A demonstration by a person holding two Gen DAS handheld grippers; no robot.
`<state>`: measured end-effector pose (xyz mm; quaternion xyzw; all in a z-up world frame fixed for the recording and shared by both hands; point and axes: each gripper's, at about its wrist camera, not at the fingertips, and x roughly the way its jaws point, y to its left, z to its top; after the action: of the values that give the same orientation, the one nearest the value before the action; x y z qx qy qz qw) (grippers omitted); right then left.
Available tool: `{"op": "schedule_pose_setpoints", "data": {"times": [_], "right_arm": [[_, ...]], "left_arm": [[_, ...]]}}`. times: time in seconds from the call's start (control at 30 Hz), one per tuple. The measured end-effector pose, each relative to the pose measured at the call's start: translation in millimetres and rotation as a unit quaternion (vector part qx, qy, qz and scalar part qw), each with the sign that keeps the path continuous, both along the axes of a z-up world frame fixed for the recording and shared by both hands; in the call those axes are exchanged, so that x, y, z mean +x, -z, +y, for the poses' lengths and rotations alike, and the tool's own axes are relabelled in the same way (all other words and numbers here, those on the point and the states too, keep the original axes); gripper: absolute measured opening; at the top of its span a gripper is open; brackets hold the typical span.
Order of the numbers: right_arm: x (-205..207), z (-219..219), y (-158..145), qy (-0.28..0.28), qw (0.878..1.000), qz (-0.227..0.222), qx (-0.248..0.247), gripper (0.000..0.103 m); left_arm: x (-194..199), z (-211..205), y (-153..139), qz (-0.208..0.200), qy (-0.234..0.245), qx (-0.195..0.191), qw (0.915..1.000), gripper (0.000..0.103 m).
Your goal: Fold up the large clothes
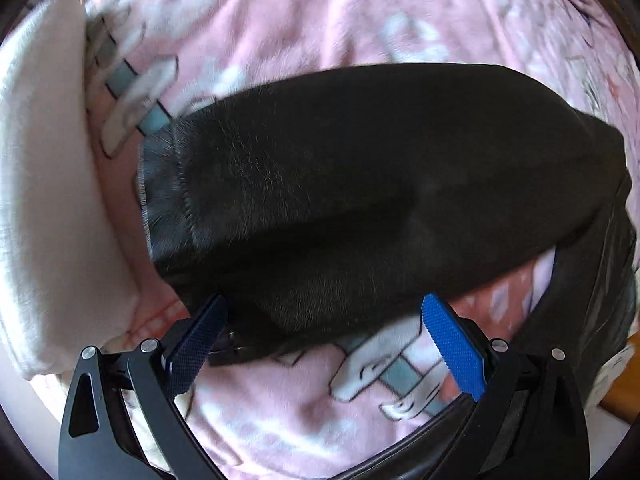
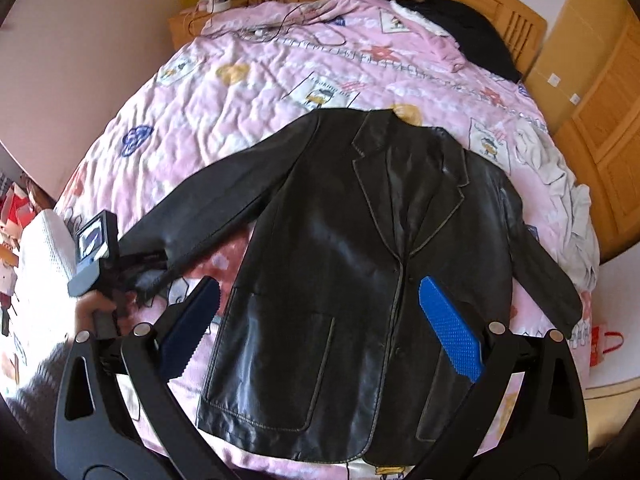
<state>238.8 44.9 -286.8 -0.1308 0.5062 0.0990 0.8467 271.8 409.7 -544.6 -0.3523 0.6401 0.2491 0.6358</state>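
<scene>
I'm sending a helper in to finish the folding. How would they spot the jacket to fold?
Go to the bed with the pink cartoon quilt. The black leather jacket lies flat in its middle, front up, both sleeves spread. Unlike the dark fabric bundle by the headboard, it is shiny, with notched lapels and patch pockets.

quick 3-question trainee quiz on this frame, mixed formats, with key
1. True or false: the black leather jacket lies front up on the pink quilt.
2. The left gripper is at which part of the jacket? A) collar B) sleeve cuff C) pocket
3. Fill in: the right gripper hangs above the jacket with its jaws ____.

Key: 1 true; 2 B; 3 open
</scene>
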Motion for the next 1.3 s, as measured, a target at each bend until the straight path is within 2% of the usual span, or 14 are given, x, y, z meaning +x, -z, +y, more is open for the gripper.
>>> {"op": "schedule_pose_setpoints", "data": {"times": [0.1,0.2,0.3,0.4,0.43,0.5,0.63,0.77,0.8,0.83,0.93,1.03,1.17,1.3], "right_arm": [[-0.8,1.0,3.8,-0.005,1.0,0.008,-0.004,0.097],[2.7,4.6,9.8,-0.01,1.0,0.016,-0.006,0.097],[8.7,10.0,15.4,-0.005,1.0,0.018,-0.005,0.097],[11.7,16.5,14.7,0.002,1.0,0.016,0.007,0.097],[11.3,18.9,13.6,0.002,1.0,0.015,0.008,0.097],[9.8,25.0,10.1,-0.001,1.0,0.01,0.012,0.097],[2.6,35.5,7.5,-0.018,1.0,0.003,0.02,0.097],[-4.6,37.8,11.4,-0.025,0.999,0.004,0.034,0.097],[-6.7,36.4,14.2,-0.026,0.999,0.006,0.038,0.097],[-7.9,36.5,17.1,-0.027,0.999,0.009,0.04,0.097],[-6.2,38.5,31.3,-0.042,0.998,0.021,0.046,0.097],[3.9,55.8,54.6,-0.084,0.994,0.024,0.064,0.097],[32.6,98.3,109.1,-0.144,0.986,0.027,0.076,0.097],[62.3,135.3,174.6,-0.202,0.964,0.098,0.14,0.097]], "left_arm": [[2.9,11.2,6.9,-0.003,-0.017,-0.012,0.9998,0.095],[9.1,15.5,-1.2,-0.024,-0.011,-0.001,0.9997,0.094],[18.3,9.1,-9.5,-0.049,0.031,0.021,0.9981,0.073],[28.5,-0.1,-4.4,-0.029,0.076,0.039,0.9959,0.036],[31.3,-2.9,-4.6,-0.028,0.087,0.047,0.9948,0.03],[34.5,-7.8,-7.8,-0.035,0.105,0.038,0.9931,0.021],[33.0,-10.5,-16.4,-0.035,0.107,0.048,0.9925,0.019],[15.8,-0.3,-30.4,-0.042,0.09,0.047,0.994,0.022],[11.5,1.8,-31.7,-0.052,0.087,0.044,0.9939,0.028],[5.5,4.1,-33.7,-0.06,0.087,0.047,0.9933,0.043],[-3.6,10.0,-27.8,-0.075,0.065,0.046,0.994,0.072],[-12.5,12.9,-14.9,-0.094,0.056,0.037,0.9933,0.087],[-15.1,6.3,-19.3,-0.097,0.067,0.065,0.9909,0.087],[-35.8,18.4,-28.0,-0.134,0.008,0.038,0.9903,0.091]]}}
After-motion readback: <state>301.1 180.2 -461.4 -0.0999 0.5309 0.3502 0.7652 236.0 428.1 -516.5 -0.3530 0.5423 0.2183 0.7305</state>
